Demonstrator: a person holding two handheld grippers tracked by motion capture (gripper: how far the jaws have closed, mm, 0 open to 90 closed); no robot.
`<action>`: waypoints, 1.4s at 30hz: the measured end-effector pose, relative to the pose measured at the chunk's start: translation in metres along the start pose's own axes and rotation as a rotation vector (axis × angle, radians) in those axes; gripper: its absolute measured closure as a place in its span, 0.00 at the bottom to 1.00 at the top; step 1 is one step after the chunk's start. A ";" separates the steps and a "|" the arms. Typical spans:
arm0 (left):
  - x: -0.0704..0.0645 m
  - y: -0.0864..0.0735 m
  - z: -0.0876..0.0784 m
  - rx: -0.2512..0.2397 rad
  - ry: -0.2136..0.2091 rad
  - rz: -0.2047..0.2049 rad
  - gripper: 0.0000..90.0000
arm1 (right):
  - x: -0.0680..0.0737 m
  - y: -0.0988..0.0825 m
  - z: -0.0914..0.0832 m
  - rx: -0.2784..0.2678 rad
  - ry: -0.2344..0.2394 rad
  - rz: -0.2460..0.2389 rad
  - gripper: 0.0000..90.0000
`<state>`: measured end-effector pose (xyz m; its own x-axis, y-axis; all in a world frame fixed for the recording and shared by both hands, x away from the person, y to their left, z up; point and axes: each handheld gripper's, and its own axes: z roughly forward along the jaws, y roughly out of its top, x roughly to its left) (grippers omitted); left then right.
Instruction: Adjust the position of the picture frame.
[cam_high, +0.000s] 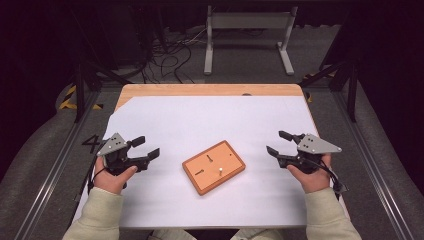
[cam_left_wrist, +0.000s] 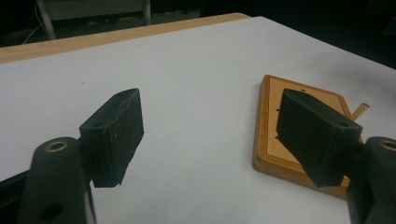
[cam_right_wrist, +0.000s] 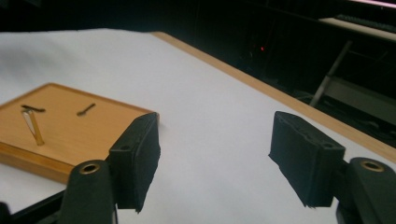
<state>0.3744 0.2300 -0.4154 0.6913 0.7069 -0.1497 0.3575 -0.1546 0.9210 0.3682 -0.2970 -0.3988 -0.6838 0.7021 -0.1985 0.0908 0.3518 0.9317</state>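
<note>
A flat orange wooden board (cam_high: 213, 166) lies tilted on the white sheet at the table's middle, with dark slots and a small pale peg (cam_high: 219, 170) standing in it. My left gripper (cam_high: 146, 148) hovers to the board's left, jaws open and empty. To the board's right my right gripper (cam_high: 280, 142) is held open, nothing between its jaws. In the left gripper view the board (cam_left_wrist: 271, 135) sits at the right behind the right jaw, the peg (cam_left_wrist: 359, 111) poking out past it. The right gripper view has the board (cam_right_wrist: 70, 130) at the left with the peg (cam_right_wrist: 33, 127) upright.
A white sheet (cam_high: 210, 120) covers most of the wooden table (cam_high: 210, 90). Beyond the far edge stand a metal frame (cam_high: 247, 35) and loose cables (cam_high: 170, 55) on the floor. Dark rails run along both sides of the table.
</note>
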 end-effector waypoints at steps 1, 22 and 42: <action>-0.001 0.001 0.001 0.005 -0.010 0.005 0.27 | 0.000 0.000 0.000 0.010 -0.002 0.000 0.40; -0.052 -0.001 0.032 0.458 -0.306 0.057 0.94 | 0.003 0.005 0.000 0.137 0.100 0.051 0.85; -0.112 -0.008 0.078 0.596 -0.532 0.170 1.00 | 0.002 0.002 -0.014 0.140 0.084 0.082 0.86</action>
<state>0.3429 0.0979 -0.4335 0.9181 0.2418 -0.3140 0.3914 -0.6770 0.6233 0.3567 -0.3039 -0.3933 -0.7272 0.6802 -0.0919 0.2446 0.3819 0.8912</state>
